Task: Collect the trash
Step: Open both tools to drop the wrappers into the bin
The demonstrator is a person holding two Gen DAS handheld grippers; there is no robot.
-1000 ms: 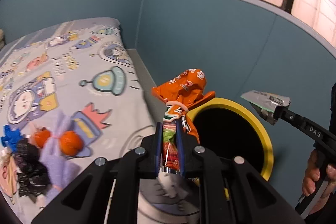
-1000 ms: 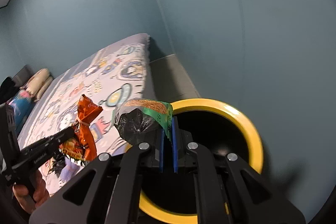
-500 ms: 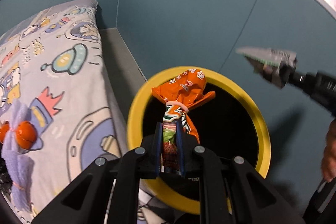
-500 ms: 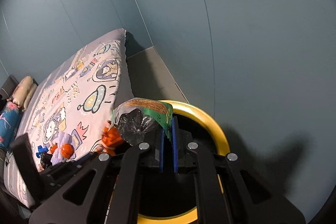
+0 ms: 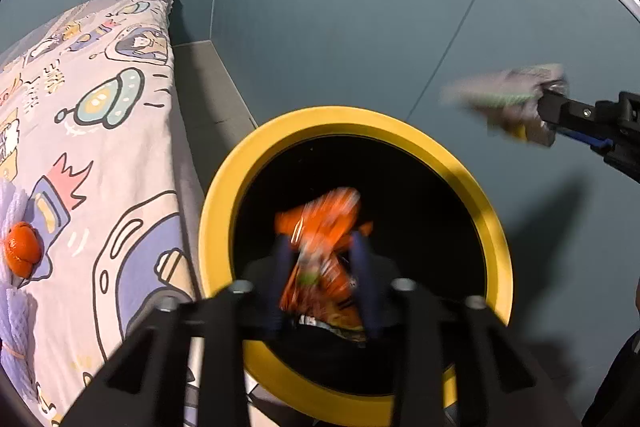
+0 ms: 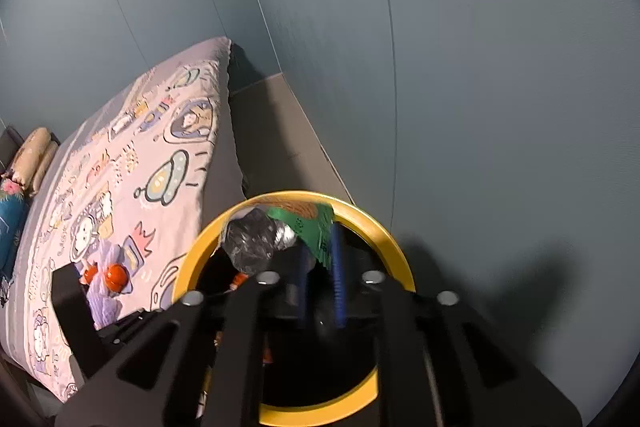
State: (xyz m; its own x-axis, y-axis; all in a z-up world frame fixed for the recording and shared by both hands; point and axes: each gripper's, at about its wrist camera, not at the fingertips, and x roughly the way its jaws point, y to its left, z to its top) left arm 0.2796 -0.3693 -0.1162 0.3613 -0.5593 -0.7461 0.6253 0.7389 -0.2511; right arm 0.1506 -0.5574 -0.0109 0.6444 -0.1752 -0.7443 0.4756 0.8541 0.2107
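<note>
Over the yellow-rimmed bin (image 5: pixel 224 195), the left gripper (image 5: pixel 322 279) stood spread, the blurred orange wrapper (image 5: pixel 320 227) loose between its fingers (image 5: pixel 280 267).

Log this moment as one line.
left gripper: open, over yellow-rimmed round bin | orange snack bag: between fingers, blurred | right gripper: holds green-and-silver foil wrapper

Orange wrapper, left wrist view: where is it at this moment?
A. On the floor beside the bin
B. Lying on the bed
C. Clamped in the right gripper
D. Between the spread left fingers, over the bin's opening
D: the blurred orange wrapper sits between the left gripper's parted blue fingers, with the dark mouth of the yellow-rimmed bin behind it; the right gripper holds a green wrapper instead.
</note>
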